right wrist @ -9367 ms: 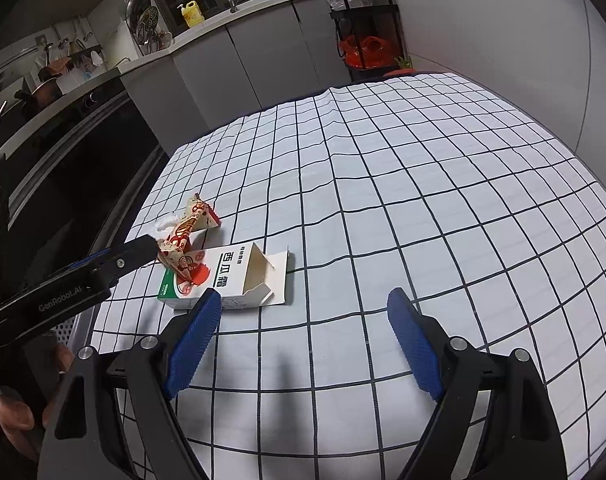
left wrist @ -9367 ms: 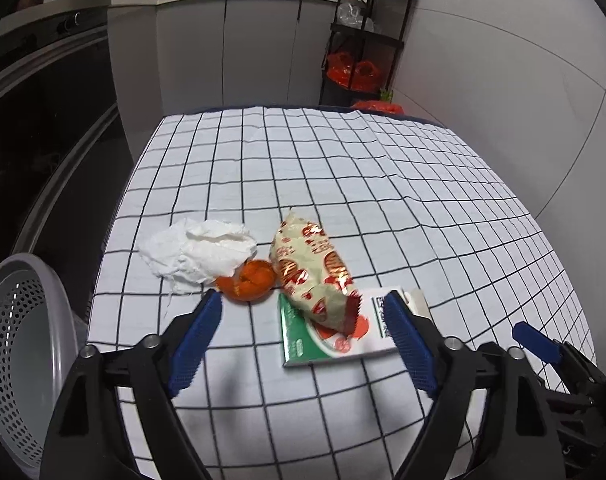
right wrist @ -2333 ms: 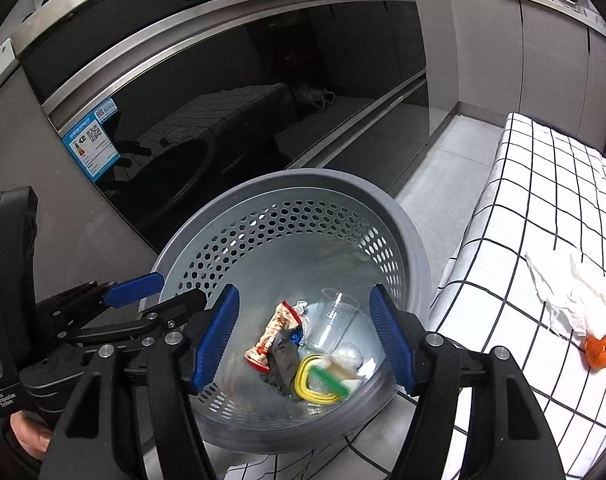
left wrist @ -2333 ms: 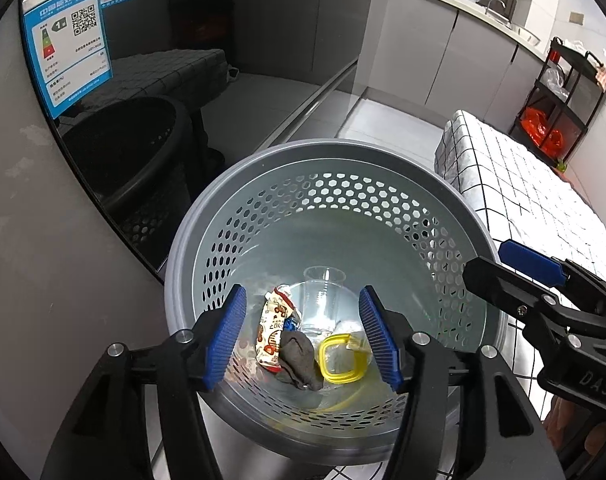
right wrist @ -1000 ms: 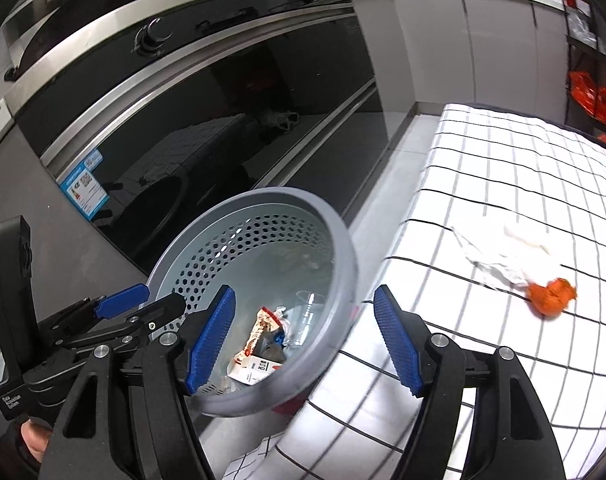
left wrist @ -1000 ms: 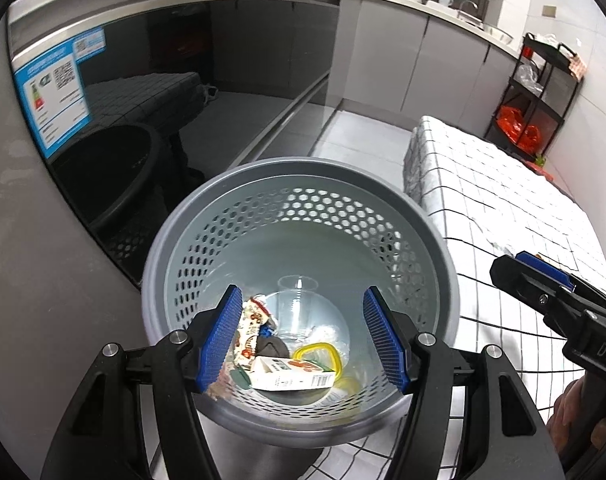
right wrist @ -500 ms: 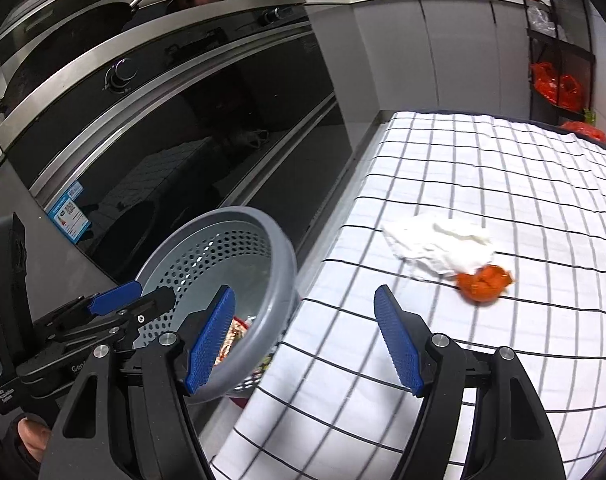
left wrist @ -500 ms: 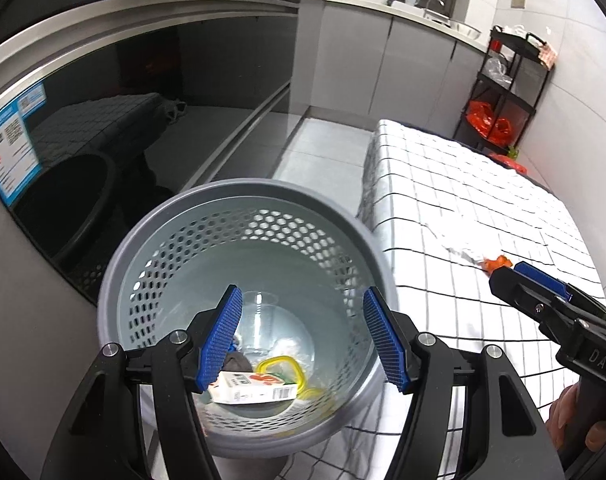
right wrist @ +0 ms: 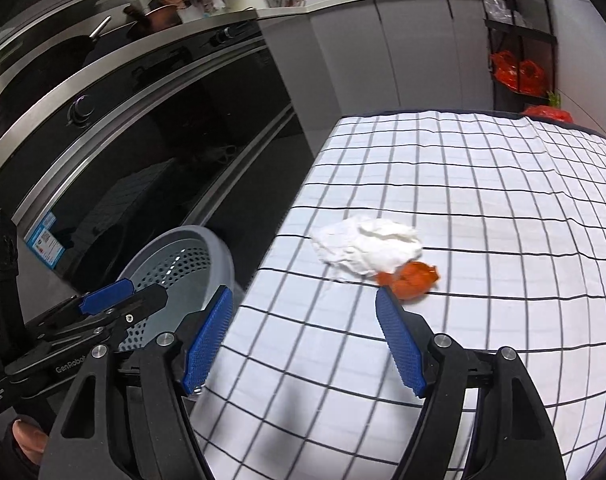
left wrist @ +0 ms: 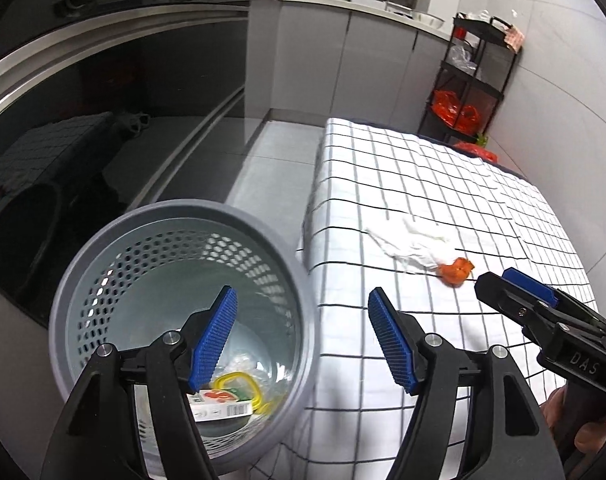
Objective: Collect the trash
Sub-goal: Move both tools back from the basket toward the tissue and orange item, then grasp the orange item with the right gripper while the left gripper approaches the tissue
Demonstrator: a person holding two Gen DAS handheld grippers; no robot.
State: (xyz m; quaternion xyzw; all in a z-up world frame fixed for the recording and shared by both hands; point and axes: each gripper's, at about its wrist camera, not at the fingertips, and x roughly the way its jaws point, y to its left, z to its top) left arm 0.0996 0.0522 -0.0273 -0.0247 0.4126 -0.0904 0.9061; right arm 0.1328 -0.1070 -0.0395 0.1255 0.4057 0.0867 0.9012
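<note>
A grey perforated bin (left wrist: 103, 248) stands on the floor beside the table; it holds a milk carton (left wrist: 219, 402), a yellow ring and other trash. A crumpled white tissue (right wrist: 367, 248) and an orange peel (right wrist: 413, 278) lie on the checked tablecloth (right wrist: 483, 200) near its left edge; both also show in the left wrist view, tissue (left wrist: 415, 246) and peel (left wrist: 457, 272). My left gripper (left wrist: 303, 336) is open and empty over the bin's right rim. My right gripper (right wrist: 303, 336) is open and empty above the table, the peel just past its right finger.
A dark oven front (right wrist: 143, 140) and grey cabinets (left wrist: 343, 60) run along the left and back. A black shelf rack (left wrist: 475, 72) with red bags stands at the table's far end. A grey wall bounds the right side.
Both grippers have swung right, from over the bin toward the table. The tissue and peel now sit nearer the middle of both views. The carton and snack wrapper are in the bin.
</note>
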